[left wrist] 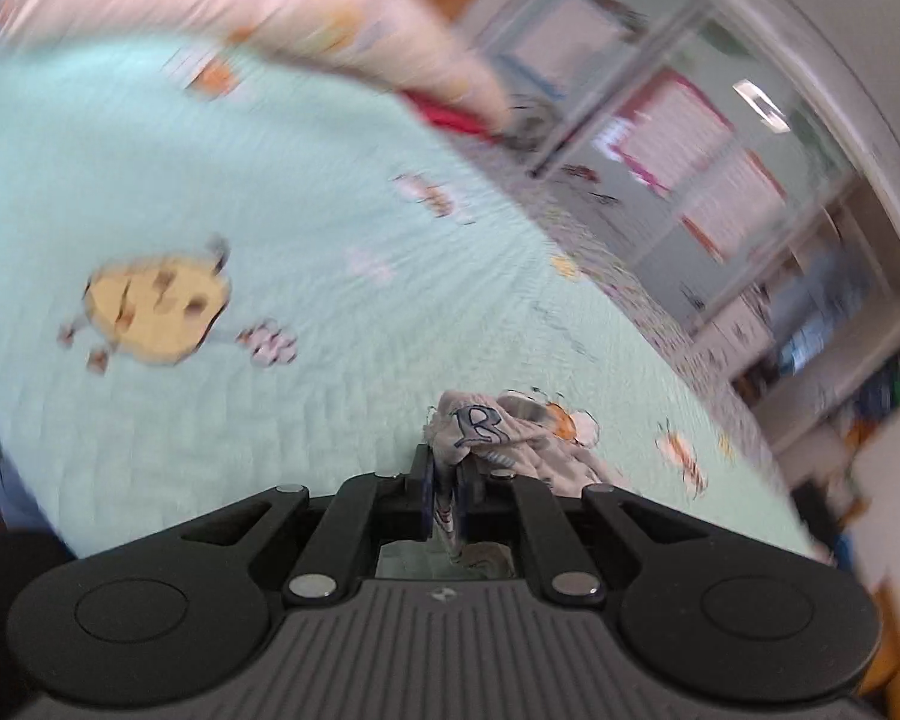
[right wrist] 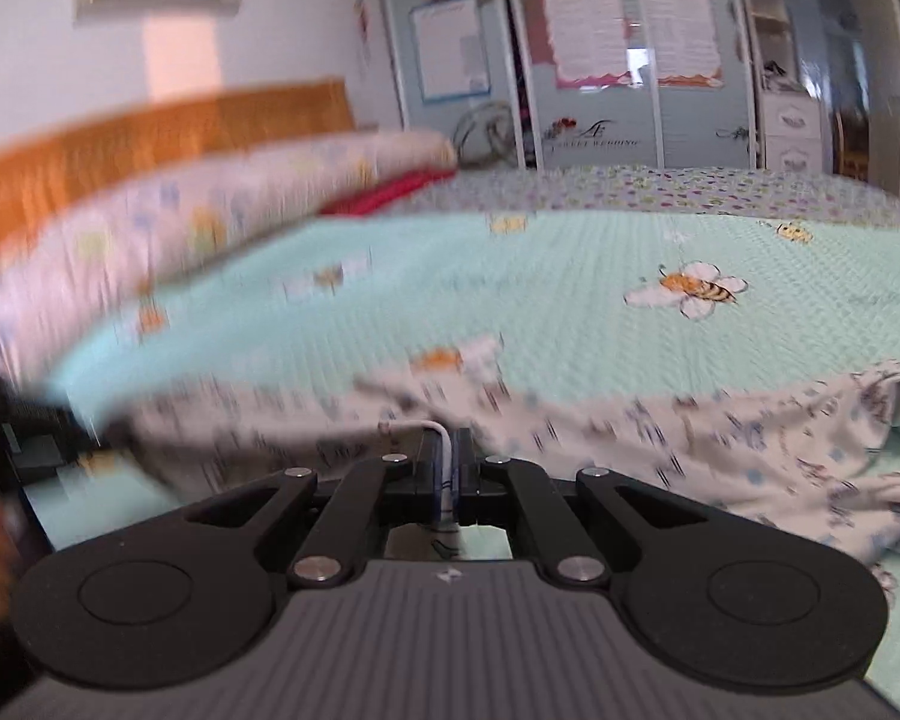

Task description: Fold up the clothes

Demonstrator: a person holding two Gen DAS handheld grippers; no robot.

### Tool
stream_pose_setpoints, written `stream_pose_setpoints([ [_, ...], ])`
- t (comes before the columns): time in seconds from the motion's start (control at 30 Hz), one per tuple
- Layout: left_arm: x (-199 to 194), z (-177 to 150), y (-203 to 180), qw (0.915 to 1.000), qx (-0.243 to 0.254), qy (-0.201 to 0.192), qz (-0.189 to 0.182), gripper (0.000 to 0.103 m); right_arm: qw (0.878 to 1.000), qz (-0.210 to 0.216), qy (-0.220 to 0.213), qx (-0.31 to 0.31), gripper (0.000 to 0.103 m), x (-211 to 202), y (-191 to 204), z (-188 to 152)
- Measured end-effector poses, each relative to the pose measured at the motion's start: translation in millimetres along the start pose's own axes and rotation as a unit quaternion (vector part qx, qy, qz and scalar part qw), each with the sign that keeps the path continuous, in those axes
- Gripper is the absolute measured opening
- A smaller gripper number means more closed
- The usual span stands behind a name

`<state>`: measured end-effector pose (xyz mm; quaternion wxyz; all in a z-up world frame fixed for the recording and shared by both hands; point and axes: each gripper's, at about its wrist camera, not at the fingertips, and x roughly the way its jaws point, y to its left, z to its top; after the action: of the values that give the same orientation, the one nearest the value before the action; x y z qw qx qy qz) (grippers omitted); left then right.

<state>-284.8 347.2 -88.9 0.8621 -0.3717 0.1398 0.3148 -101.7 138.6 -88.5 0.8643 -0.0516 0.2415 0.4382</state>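
A white garment with small blue print (right wrist: 690, 438) lies stretched across the mint bedspread (right wrist: 540, 300) in the right wrist view. My right gripper (right wrist: 447, 456) is shut on its edge, and the cloth runs off to the left and right of the jaws. In the left wrist view my left gripper (left wrist: 447, 468) is shut on a bunched part of the same garment (left wrist: 498, 429), where a blue letter B shows. That bunch hangs just above the bedspread (left wrist: 270, 180). Both views are motion-blurred.
A long floral pillow (right wrist: 222, 204) and a red cloth (right wrist: 390, 192) lie along the orange headboard (right wrist: 150, 138). Wardrobe doors with posters (right wrist: 600, 48) stand beyond the bed's far edge. Shelves (left wrist: 810, 324) stand at the right.
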Motion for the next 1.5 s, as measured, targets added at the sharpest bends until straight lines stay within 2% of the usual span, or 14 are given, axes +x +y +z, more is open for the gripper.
stream_pose_setpoints([
  [0.13,-19.4,4.7,-24.0,0.9938,0.093,-0.055,-0.028,0.006,1.0,-0.006,0.013,0.002,0.001,-5.3,-3.1,-12.7],
  [0.23,-30.9,14.2,-36.2,0.98,0.172,-0.082,-0.058,0.006,0.999,0.03,0.009,-0.02,0.001,-17.8,-1.8,-15.5],
  [0.33,-11.3,7.3,-37.2,0.9565,0.283,0.019,-0.07,0.006,0.995,0.028,0.05,-0.085,0.001,-13.5,13.5,-29.8],
  [0.43,10.0,-23.4,-19.8,0.9424,0.296,0.14,-0.068,0.006,0.984,0.028,0.124,-0.124,0.001,1.2,21.3,-52.3],
  [0.5,17.1,-50.0,-8.8,0.9283,0.298,0.208,-0.079,0.006,0.98,0.026,0.14,-0.136,0.001,1.2,22.3,-61.2],
  [0.53,16.2,-60.6,-6.1,0.9237,0.306,0.215,-0.082,0.007,0.982,0.029,0.139,-0.127,0.001,-1.9,19.6,-59.4],
  [0.57,14.3,-67.8,-4.4,0.9223,0.309,0.217,-0.083,0.007,0.984,0.035,0.138,-0.111,0.002,-5.1,16.0,-54.6],
  [0.73,13.3,-54.4,1.0,0.9388,0.263,0.193,-0.111,0.007,0.991,0.074,0.11,-0.03,0.019,-24.2,-3.5,-24.2],
  [0.9,10.7,-69.2,-17.9,0.926,0.302,0.189,-0.125,0.007,0.99,0.124,0.058,0.037,0.044,-35.9,-5.2,12.3],
  [0.97,9.7,-75.1,-25.4,0.9203,0.318,0.188,-0.13,0.007,0.986,0.154,0.054,0.044,0.045,-24.9,8.7,25.9],
  [1.13,7.3,-89.6,-43.7,0.9054,0.355,0.184,-0.143,0.007,0.977,0.188,0.096,-0.019,0.045,45.5,72.9,56.1],
  [1.27,8.5,-96.0,-43.2,0.9033,0.36,0.187,-0.14,0.01,0.968,0.179,0.164,-0.069,0.044,110.3,117.2,52.0],
  [1.37,9.5,-94.1,-39.6,0.9064,0.35,0.188,-0.143,0.01,0.96,0.157,0.208,-0.099,0.015,150.9,141.0,39.6],
  [1.5,6.1,-87.7,-33.1,0.9131,0.332,0.181,-0.153,0.01,0.981,0.142,0.133,-0.005,0.004,118.4,89.2,45.5],
])
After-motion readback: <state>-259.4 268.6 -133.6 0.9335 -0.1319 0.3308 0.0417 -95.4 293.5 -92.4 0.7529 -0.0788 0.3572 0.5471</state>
